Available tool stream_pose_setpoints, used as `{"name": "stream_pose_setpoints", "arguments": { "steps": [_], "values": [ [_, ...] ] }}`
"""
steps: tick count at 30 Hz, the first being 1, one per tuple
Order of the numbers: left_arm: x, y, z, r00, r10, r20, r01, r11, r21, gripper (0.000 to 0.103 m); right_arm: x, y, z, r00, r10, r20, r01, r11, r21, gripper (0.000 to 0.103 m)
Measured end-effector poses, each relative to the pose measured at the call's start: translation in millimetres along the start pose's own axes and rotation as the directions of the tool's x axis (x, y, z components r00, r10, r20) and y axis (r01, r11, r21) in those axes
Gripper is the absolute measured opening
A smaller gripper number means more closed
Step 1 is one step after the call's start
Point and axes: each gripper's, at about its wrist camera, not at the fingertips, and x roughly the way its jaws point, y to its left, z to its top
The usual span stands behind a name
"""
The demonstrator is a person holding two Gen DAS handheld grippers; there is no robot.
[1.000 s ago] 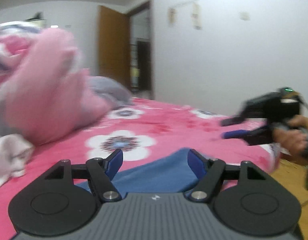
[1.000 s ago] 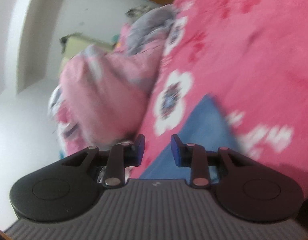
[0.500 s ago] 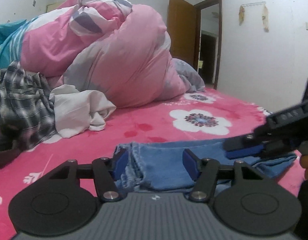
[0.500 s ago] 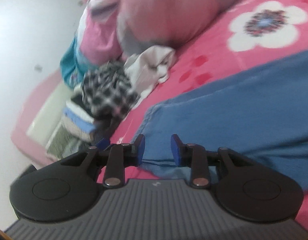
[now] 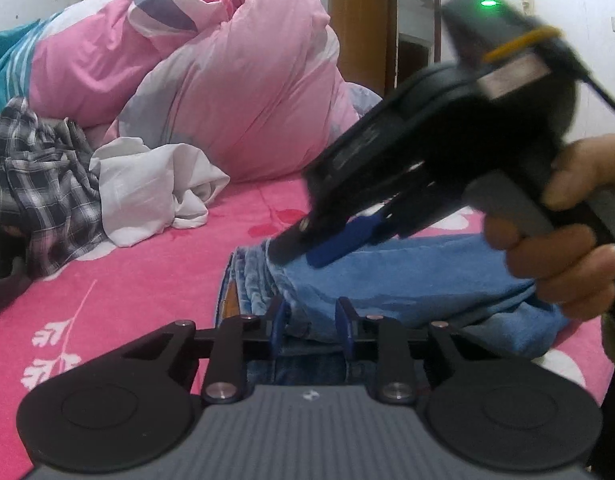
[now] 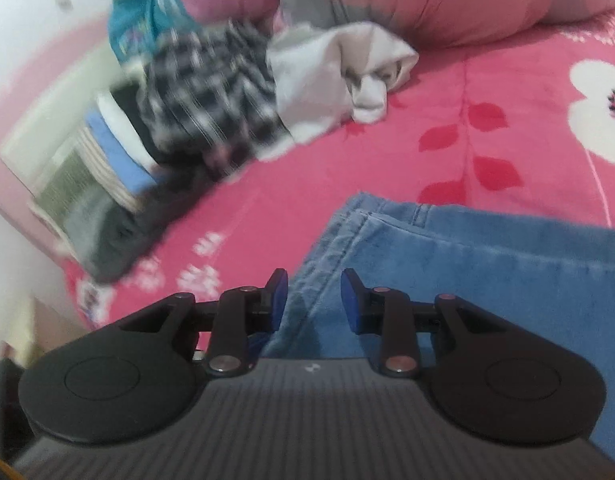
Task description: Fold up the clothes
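The folded blue denim jeans (image 5: pixel 407 280) are lying on the pink flowered bed sheet (image 5: pixel 147 280), close in front of both tools. The left gripper (image 5: pixel 309 326) has just been closing, and its jaws are now pinching a bunched fold of denim at the near edge. The right gripper (image 6: pixel 311 300) is hovering above the stitched hem with its jaws part open and nothing between them. To fold cleanly, it likely should bite every layer at the hem's corner, level with the left grip, before both lift together, keeping the edge taut.
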Motion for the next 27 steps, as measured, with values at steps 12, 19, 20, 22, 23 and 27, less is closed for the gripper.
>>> {"name": "stream_pose_setpoints", "arguments": {
  "steps": [12,19,20,22,23,27],
  "values": [
    [-14.9,5.0,2.6,0.991,0.002,0.136,0.001,1.000,-0.027,0.012,5.0,-4.8,3.2,1.000,-0.006,0.001,0.006,0.998,0.067,0.000],
    [-23.7,13.2,4.6,0.988,0.019,0.155,-0.014,0.999,-0.031,0.012,-1.7,8.3,9.1,0.998,0.047,0.044,-0.049,0.998,0.045,0.000],
    [-20.5,14.6,1.1,0.991,0.021,0.136,-0.016,0.999,-0.034,0.012,1.7,8.5,8.1,0.998,0.046,0.040,-0.048,0.998,0.044,0.000],
    [-14.7,17.7,-6.3,0.995,0.025,0.101,-0.021,0.999,-0.041,0.012,9.3,4.3,3.6,0.999,0.041,0.030,-0.043,0.997,0.060,0.000],
    [-13.5,19.0,-9.9,0.996,0.026,0.089,-0.022,0.999,-0.045,0.012,13.0,2.0,1.2,0.999,0.040,0.025,-0.041,0.997,0.070,0.000],
    [-13.5,22.7,-16.1,0.997,0.026,0.073,-0.022,0.998,-0.056,0.012,-0.3,-13.5,-10.6,0.995,0.053,0.084,-0.062,0.991,0.120,0.002]
  ]
}}
